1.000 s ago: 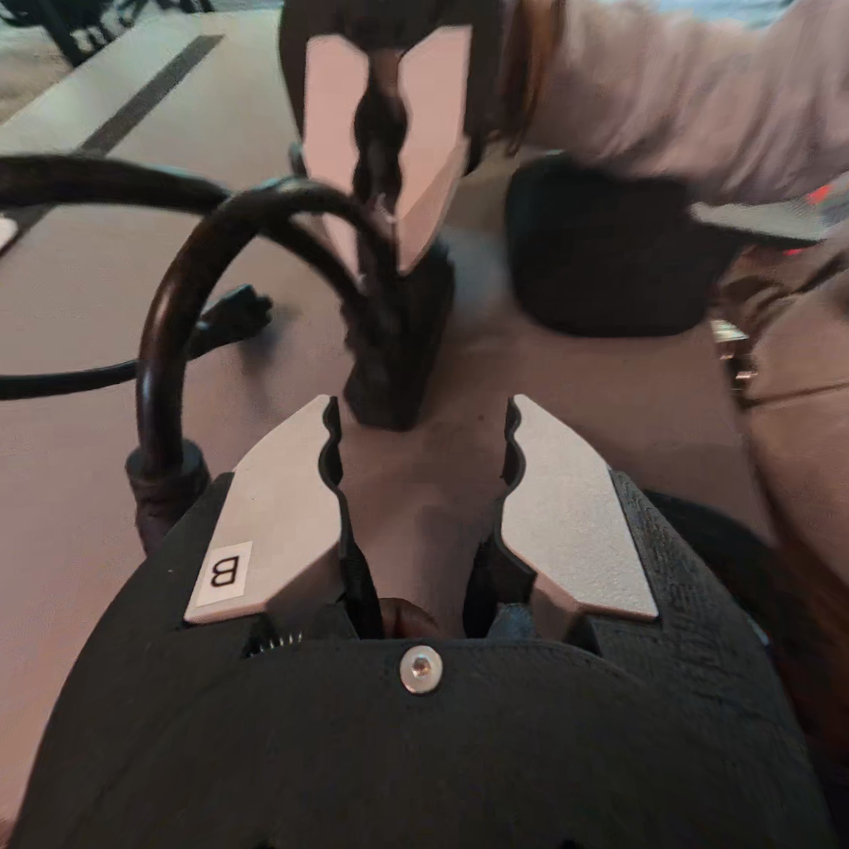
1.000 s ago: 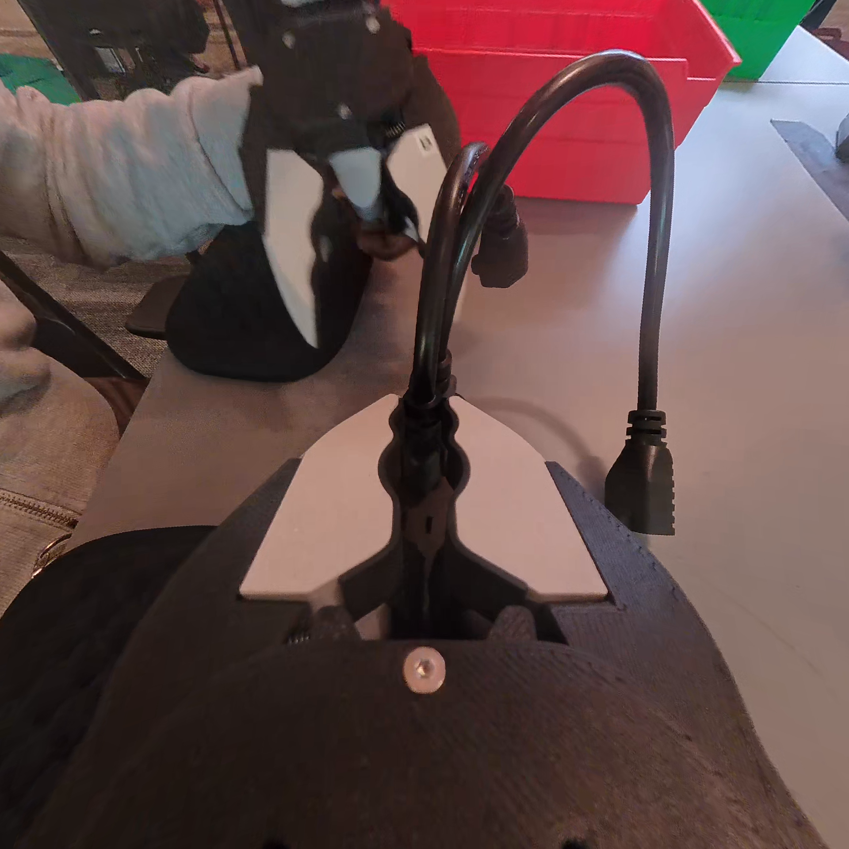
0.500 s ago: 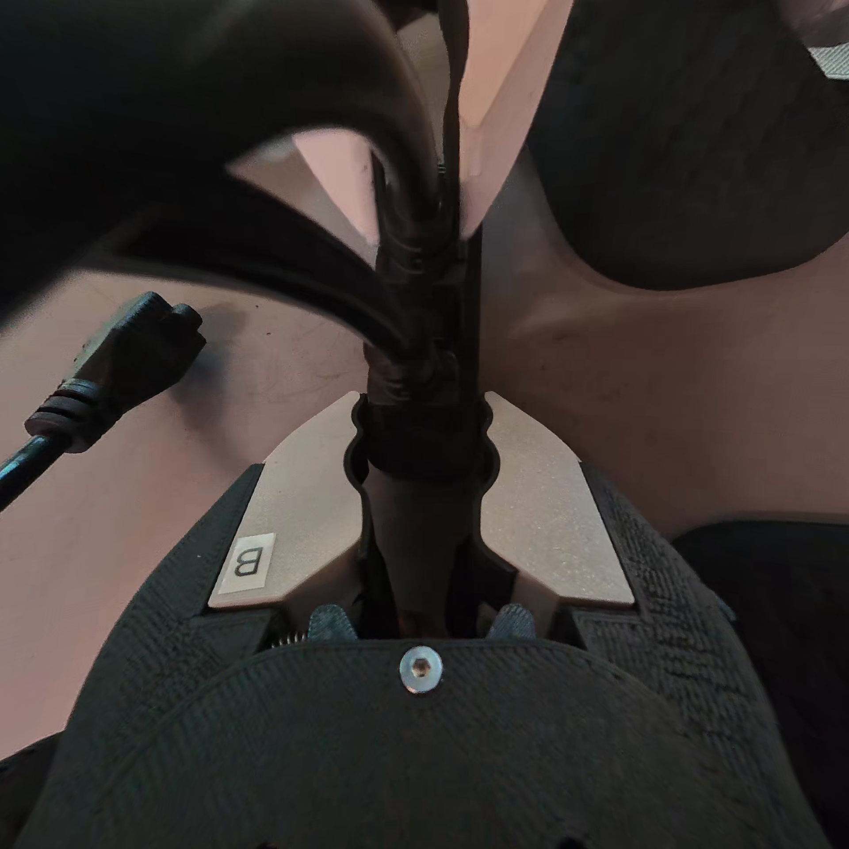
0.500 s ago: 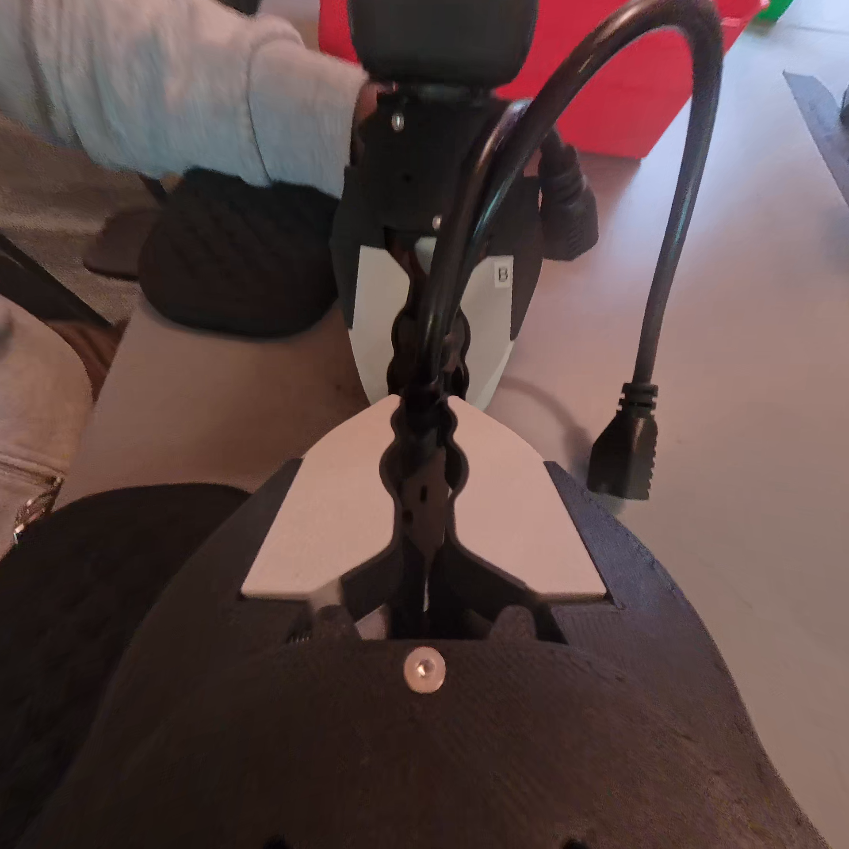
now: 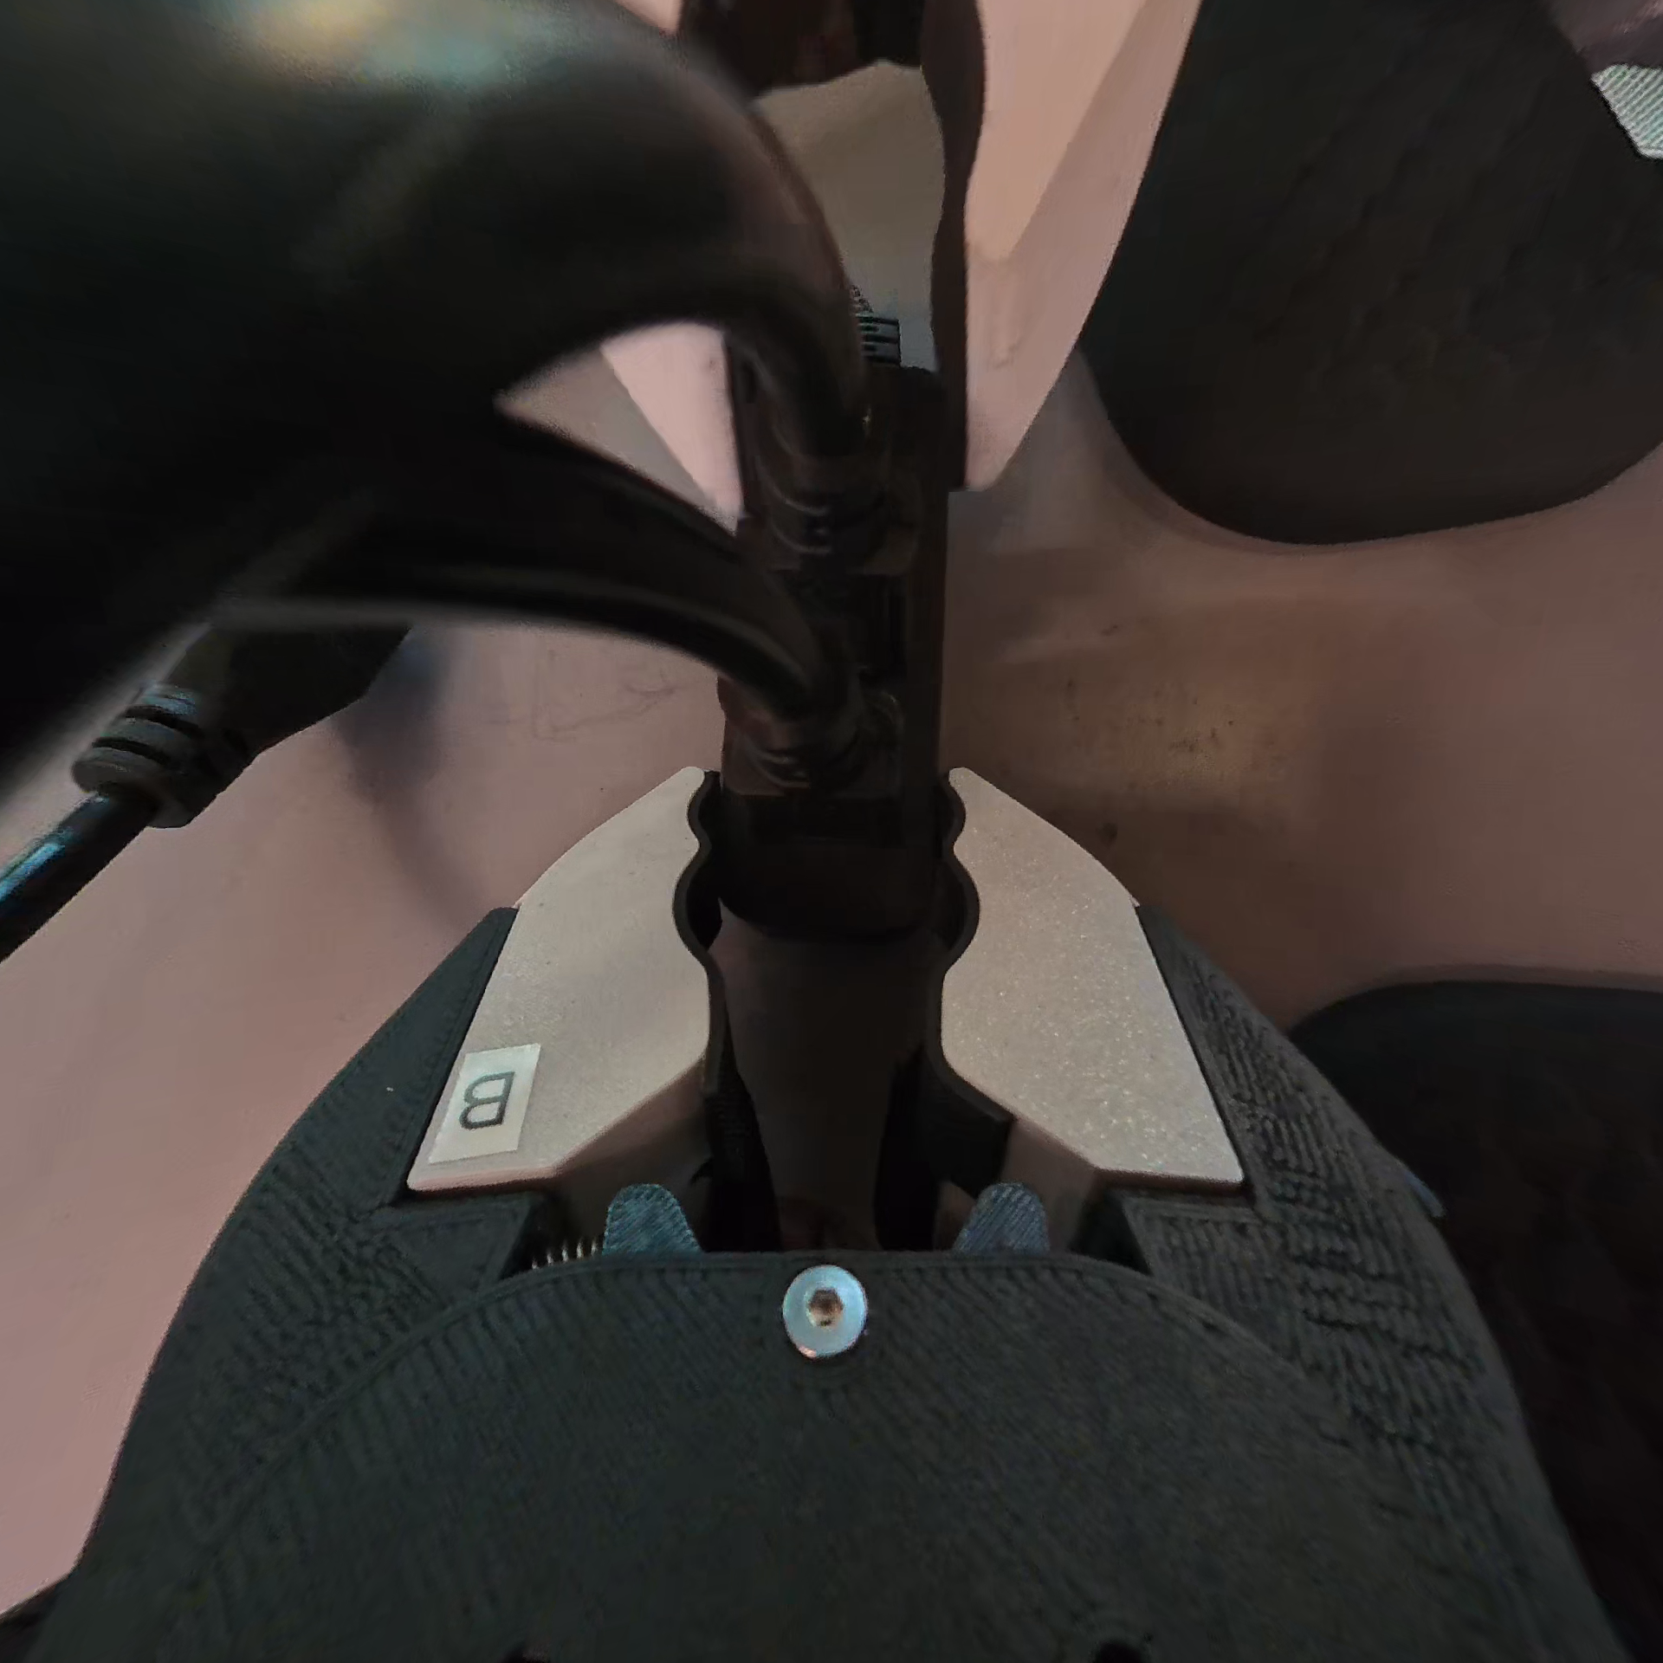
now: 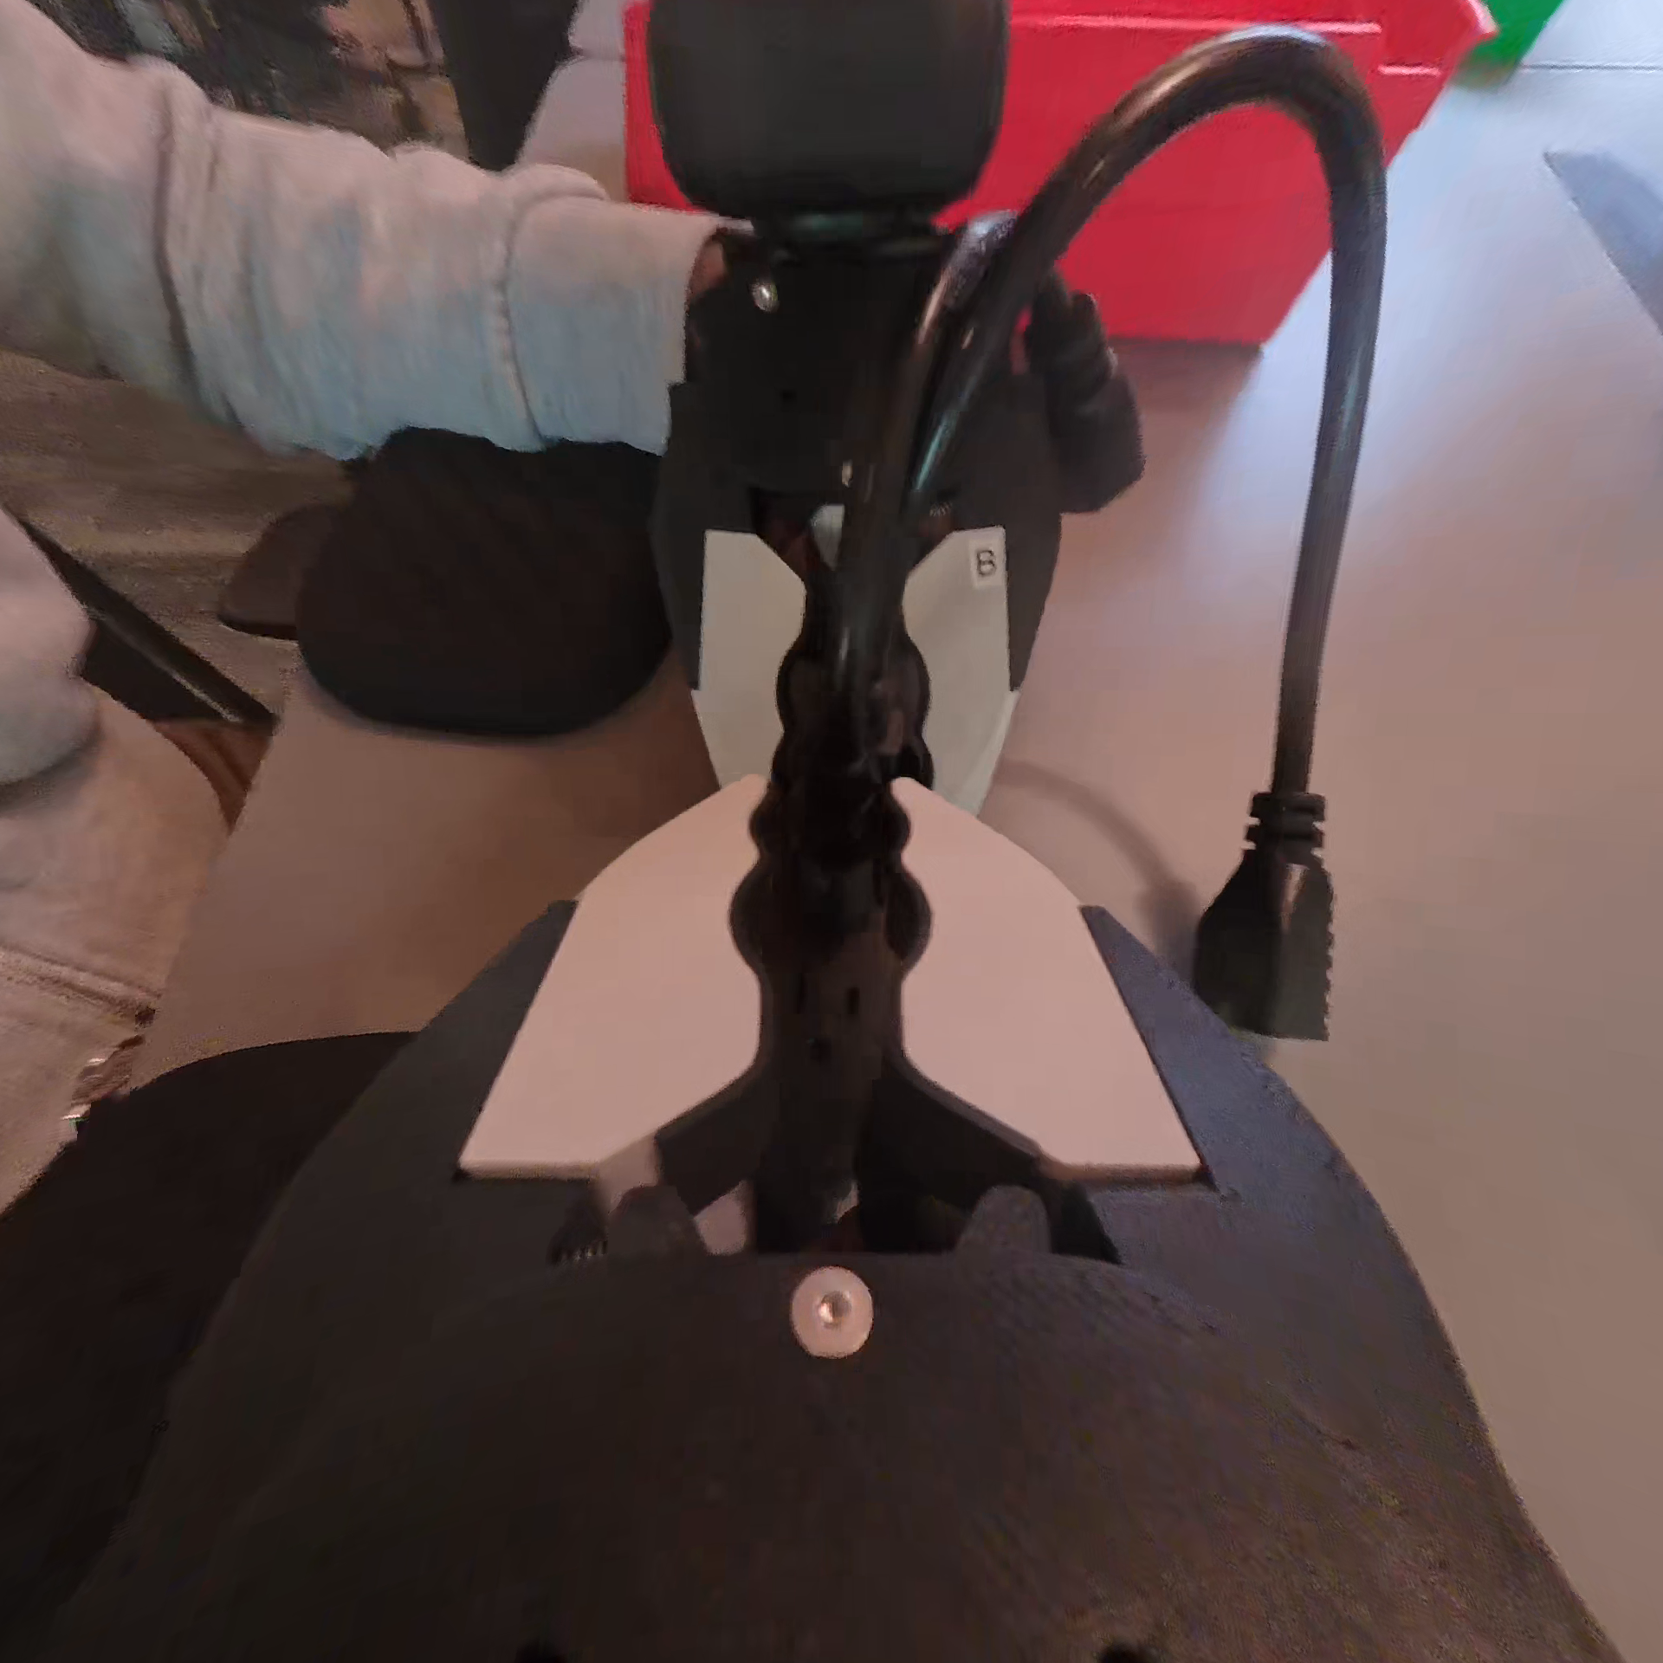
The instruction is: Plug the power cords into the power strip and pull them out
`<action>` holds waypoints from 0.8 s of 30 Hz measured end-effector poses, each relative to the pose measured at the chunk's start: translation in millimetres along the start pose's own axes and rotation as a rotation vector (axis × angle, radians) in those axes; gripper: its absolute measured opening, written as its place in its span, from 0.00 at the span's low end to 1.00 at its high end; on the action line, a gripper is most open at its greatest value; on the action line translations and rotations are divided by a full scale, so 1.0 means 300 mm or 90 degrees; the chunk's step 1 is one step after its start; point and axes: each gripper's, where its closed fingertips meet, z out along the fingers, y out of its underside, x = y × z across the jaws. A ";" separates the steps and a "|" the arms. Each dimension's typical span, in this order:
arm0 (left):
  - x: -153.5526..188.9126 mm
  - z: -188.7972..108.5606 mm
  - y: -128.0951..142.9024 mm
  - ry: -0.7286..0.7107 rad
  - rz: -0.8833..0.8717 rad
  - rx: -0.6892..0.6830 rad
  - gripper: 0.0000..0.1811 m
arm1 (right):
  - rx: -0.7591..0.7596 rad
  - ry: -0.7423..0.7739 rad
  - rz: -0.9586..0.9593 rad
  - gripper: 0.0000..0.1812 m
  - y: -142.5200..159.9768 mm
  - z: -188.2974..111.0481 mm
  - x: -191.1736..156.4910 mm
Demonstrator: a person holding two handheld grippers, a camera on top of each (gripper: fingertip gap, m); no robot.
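Grippers | left gripper (image 5: 826, 810) and right gripper (image 6: 826, 796) each clamped on opposite ends of black power strip (image 5: 841, 630), near table (image 6: 1485, 675) edge | cords (image 6: 1341, 378) plugged; unplugging left.

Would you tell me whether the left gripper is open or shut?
Shut: the left gripper has both fingers pressed against a black plug.

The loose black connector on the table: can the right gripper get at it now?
Probably not yet: the right gripper is shut on the black plug. The connector itself lies unobstructed beside it.
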 end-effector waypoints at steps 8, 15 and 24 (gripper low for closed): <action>0.000 0.001 -0.001 -0.003 0.002 0.000 0.25 | -0.075 0.070 -0.021 0.09 0.008 0.003 0.007; -0.001 -0.003 0.002 -0.003 -0.001 0.000 0.25 | -0.098 0.068 0.015 0.09 0.017 -0.006 0.008; 0.002 0.000 -0.001 -0.004 -0.004 0.000 0.25 | -0.121 0.068 0.053 0.09 0.020 -0.007 0.004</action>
